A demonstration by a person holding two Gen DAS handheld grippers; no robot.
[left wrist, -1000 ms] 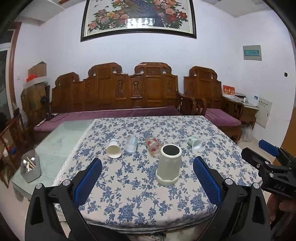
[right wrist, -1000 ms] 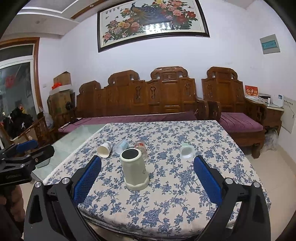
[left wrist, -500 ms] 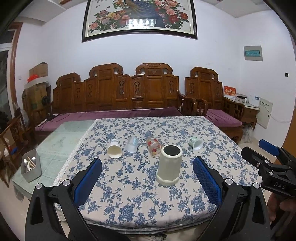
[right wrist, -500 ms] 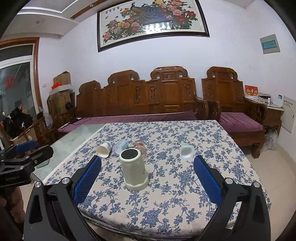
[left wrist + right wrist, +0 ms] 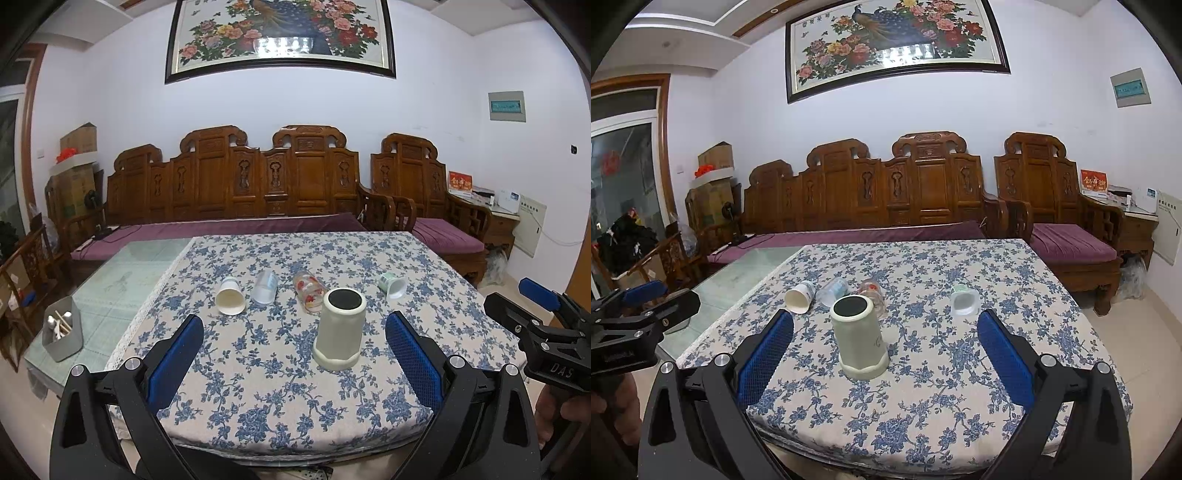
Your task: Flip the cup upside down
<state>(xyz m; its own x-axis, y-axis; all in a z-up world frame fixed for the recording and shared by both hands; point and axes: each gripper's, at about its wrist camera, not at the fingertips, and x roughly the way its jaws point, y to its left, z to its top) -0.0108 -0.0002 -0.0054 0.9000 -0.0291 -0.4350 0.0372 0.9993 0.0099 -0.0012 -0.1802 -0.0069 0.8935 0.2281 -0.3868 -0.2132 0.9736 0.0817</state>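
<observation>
Cup (image 5: pixel 340 329) — ahead, between tool tips

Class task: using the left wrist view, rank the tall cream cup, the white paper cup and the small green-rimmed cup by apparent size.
1. tall cream cup, also nearest.
2. white paper cup.
3. small green-rimmed cup, farthest, so its true size is less certain.

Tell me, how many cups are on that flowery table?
5: a tall beige cup standing nearest; behind it, lying down, a white paper cup, clear cup, red-patterned glass, green-white cup.
</observation>
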